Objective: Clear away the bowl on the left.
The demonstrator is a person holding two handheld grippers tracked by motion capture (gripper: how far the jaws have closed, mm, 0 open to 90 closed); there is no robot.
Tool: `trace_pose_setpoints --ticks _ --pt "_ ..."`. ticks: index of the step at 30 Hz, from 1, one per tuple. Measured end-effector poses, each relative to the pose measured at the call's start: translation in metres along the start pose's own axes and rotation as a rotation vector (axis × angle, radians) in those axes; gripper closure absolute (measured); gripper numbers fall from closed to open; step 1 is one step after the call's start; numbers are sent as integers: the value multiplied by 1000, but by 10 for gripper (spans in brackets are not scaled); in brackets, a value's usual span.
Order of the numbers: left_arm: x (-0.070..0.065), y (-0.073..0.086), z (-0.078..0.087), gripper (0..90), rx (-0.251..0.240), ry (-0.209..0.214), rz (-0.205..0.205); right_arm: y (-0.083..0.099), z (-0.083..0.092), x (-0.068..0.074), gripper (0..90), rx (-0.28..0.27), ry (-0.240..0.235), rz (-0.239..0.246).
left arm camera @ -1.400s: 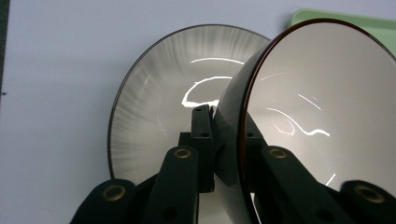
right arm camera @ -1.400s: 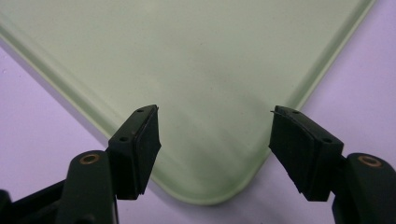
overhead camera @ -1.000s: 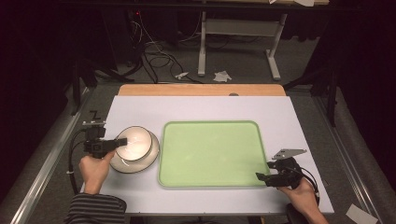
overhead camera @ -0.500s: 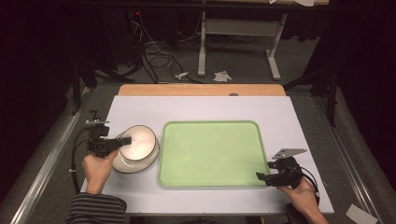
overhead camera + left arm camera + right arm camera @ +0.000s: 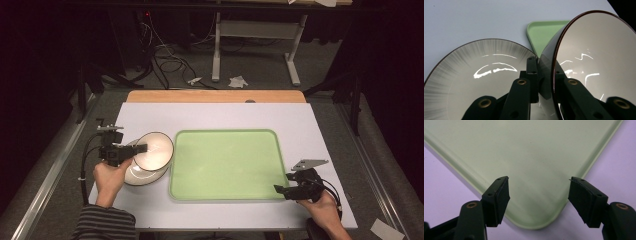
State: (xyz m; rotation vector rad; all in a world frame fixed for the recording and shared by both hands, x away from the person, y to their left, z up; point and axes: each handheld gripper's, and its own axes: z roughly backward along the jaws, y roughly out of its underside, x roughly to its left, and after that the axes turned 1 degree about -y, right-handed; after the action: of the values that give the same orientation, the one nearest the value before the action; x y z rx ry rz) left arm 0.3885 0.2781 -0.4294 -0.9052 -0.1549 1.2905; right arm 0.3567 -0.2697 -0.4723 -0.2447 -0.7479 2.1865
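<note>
The left tool (image 5: 131,150) pinches the rim of the upper bowl (image 5: 155,150), tilting it off the lower bowl (image 5: 474,75) just beside the tray (image 5: 227,177); next, carry it over the tray; the right tool (image 5: 539,195) gapes empty at the tray's corner.

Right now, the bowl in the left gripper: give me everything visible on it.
The bowl looks like glazed ceramic, off-white inside with a thin dark-brown rim and a grey outer wall. It is tilted up on edge, its rim clamped by the left gripper, above a larger streaked plate, beside the green tray.
</note>
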Motion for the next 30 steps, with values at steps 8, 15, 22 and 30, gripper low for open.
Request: trace_pose_setpoints --ticks 8,15,22,30 --pt "-12 -3 -5 823 21 4 -47 0 0 1 346 0 -1 0" --pt "-15 -4 -11 822 35 16 -58 0 0 0 348 1 -4 -2" --pt "-21 -4 -17 820 54 35 -68 0 0 1 346 -3 2 -5" --pt "-33 -8 -19 820 60 31 -110 0 1 2 347 0 0 6"
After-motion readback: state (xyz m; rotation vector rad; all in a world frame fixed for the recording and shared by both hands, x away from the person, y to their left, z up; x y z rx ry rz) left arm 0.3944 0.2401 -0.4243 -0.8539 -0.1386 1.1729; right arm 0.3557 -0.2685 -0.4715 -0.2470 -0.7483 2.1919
